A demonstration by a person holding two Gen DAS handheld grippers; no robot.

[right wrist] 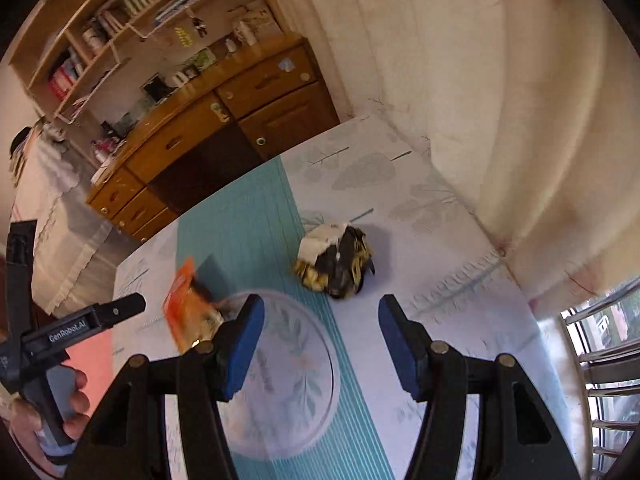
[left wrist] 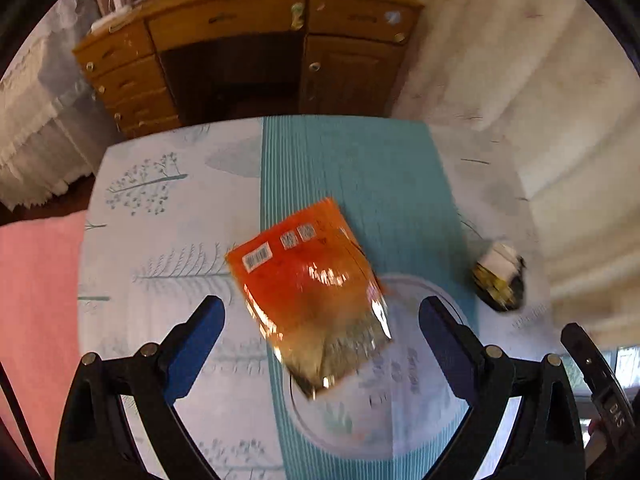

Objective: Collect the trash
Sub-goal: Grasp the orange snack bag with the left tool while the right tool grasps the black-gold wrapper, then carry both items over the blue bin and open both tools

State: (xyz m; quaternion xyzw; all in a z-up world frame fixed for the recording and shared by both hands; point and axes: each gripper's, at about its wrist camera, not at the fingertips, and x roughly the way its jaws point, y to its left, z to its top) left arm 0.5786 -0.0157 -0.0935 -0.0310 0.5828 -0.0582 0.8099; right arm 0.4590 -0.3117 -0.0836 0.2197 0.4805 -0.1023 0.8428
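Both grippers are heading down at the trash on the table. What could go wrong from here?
1. The orange wrapper lies flat and glossy under the open left gripper; the fingers may slide over it rather than pinch it.
2. The crumpled black-and-yellow wrapper sits ahead of the open right gripper; a push could roll it away.
3. Both views are motion-blurred, so aim may be off.

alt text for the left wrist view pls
An orange snack wrapper lies flat on a table between the open left claw. A crumpled black and yellow wrapper sits to its right, a wooden desk behind.
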